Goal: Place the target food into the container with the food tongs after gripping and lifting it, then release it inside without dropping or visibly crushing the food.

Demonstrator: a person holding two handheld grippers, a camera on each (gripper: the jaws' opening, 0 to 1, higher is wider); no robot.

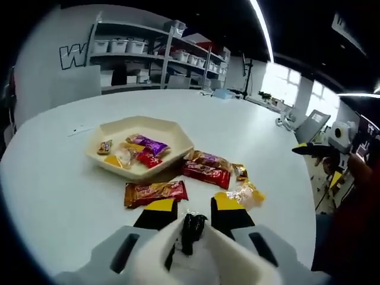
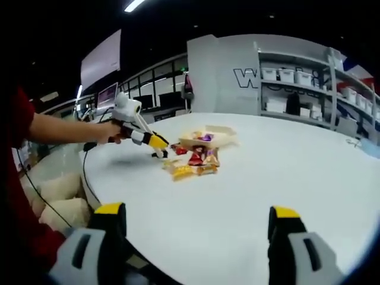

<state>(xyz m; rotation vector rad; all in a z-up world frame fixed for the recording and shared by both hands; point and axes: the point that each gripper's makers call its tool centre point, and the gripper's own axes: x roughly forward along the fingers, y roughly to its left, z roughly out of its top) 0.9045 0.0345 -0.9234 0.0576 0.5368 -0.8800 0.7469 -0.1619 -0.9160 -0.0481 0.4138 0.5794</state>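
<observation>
Low at centre frame, my left gripper (image 1: 191, 209) gapes narrowly beside the light, crinkly red snack bar (image 1: 155, 192); grab mid-wrapper.

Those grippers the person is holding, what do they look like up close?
Each gripper has pale grey moulded plastic bodies with dark slots, ending in two black fingers capped in yellow. The left gripper has the same black and yellow fingers. Seen from the right gripper view, it trails a thin black cable. The person wears a red sleeve.
</observation>
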